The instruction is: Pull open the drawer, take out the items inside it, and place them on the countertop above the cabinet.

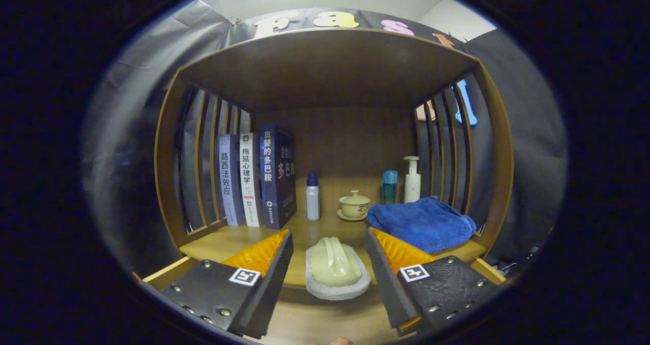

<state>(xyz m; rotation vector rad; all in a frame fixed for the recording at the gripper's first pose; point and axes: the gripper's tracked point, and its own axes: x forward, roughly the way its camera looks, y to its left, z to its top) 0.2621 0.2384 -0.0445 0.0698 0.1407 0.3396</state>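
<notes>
A pale green ceramic piece (334, 261) lies on a white pad (337, 289) at the front edge of the wooden countertop (238, 241). It sits between my two fingers, and a narrow gap shows on each side of it. My gripper (328, 233) is open, its fingertips reaching just past the piece's far end. Below the countertop's edge, between the bases of the fingers, runs a lighter wooden surface (315, 319); I cannot tell whether it belongs to the drawer.
Beyond the fingers, three upright books (256, 177) stand at the back left. A small white bottle (313, 197), a lidded tea cup on a saucer (354, 205), a teal bottle (389, 186) and a pump bottle (412, 180) follow. A folded blue towel (424, 223) lies right. Slatted walls and a wooden top enclose the shelf.
</notes>
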